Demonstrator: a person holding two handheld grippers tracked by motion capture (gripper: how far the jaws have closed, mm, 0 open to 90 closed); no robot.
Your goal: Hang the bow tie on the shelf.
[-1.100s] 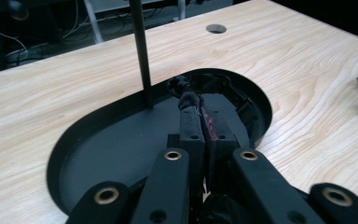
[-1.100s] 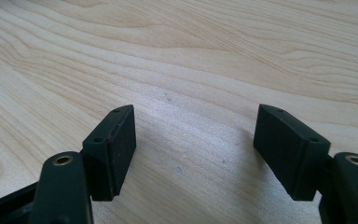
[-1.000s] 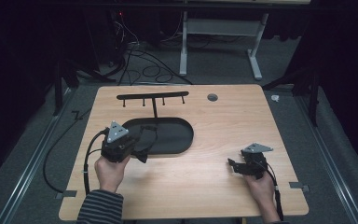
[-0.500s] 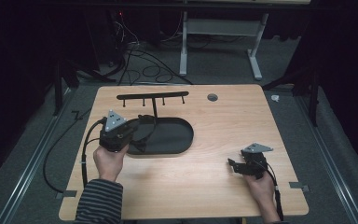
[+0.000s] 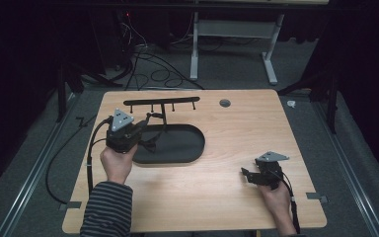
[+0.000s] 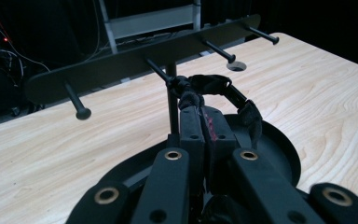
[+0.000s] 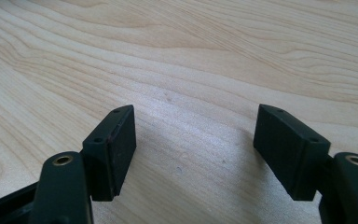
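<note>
Black strap [image 6: 223, 91] pinched in left gripper [image 6: 200, 112], looped at rack [image 6: 121, 65] peg, seemingly nearly hung; right gripper [image 7: 193, 140] spread, idle on table [image 7: 191, 56].

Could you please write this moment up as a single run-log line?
left tongs: shut on black looped strap, at a peg of black T-shaped peg rack | right tongs: open, resting on light wooden table
</note>
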